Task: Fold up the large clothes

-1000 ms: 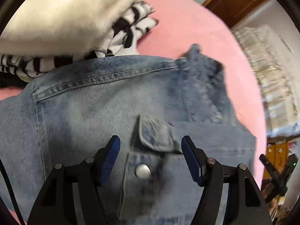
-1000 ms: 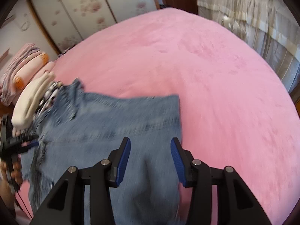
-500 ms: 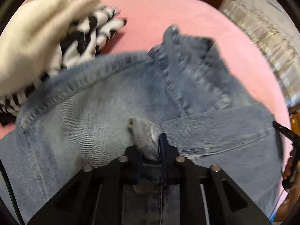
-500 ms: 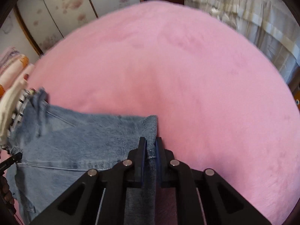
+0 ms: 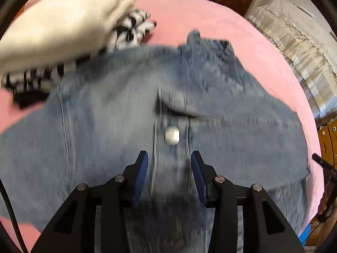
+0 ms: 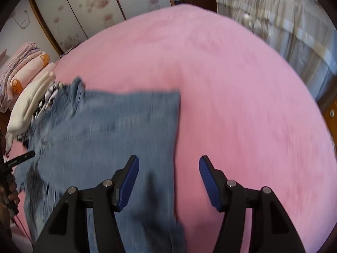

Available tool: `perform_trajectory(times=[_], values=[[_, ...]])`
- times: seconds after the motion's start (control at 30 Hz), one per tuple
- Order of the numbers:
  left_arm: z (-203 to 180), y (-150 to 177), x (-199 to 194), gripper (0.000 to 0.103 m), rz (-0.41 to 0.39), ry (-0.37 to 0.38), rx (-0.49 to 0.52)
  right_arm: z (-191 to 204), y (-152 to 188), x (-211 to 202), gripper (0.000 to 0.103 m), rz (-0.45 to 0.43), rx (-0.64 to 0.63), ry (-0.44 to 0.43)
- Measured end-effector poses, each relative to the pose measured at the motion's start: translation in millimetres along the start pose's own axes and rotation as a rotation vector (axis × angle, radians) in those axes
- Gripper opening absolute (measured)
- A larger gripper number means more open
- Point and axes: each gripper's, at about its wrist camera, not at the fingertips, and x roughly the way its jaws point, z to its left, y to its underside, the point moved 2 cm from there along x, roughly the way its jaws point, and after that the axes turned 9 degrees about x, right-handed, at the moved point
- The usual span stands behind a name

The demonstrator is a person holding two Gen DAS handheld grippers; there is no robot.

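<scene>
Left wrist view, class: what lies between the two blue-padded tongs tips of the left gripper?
Blue denim jeans, at the fly below the round metal button; the opening tongs do not pinch it.

Faded blue denim jeans (image 5: 118,130) on pink blanket (image 6: 231,84); black-and-white striped garment (image 5: 130,31).

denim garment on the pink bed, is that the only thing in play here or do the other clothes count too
In play:
- denim garment, spread on the pink bed
- left gripper, opening above the denim
- right gripper, opening, nothing gripped

Lying about:
- cream garment
- black-and-white striped garment
- folded bedding
</scene>
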Motion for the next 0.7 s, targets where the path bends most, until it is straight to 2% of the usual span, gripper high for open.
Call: perform_trajectory(times=[0.13,0.17,0.2,0.23,0.33,0.47,0.53,0.6,0.7], values=[[-4,19,13,0.041,0.008,-0.010,-0.030,5,25,7,0.059,0.034,-0.042,0.009],[-6,20,17,0.041,0.003,-0.022,-0.035,7,28,11,0.052,0.043,-0.049,0.011],[-6,19,20,0.039,0.006,-0.039,-0.036,10,31,18,0.022,0.064,-0.058,-0.009],[-7,19,19,0.038,0.010,-0.054,-0.031,10,31,20,0.016,0.075,-0.052,-0.002],[-15,17,19,0.032,0.000,-0.070,-0.002,5,28,8,0.014,0.011,-0.014,0.012],[-16,23,25,0.033,0.003,-0.098,0.036,-10,35,27,0.015,0.059,0.041,0.023],[-16,23,16,0.034,-0.011,-0.101,0.034,-2,34,17,0.021,0.040,0.026,0.069],[-17,25,0,0.037,-0.046,-0.112,0.048,6,35,-1,0.034,-0.021,-0.007,0.136],[-30,28,-24,0.038,-0.124,-0.163,0.111,22,39,-26,0.037,-0.116,-0.085,0.159]])
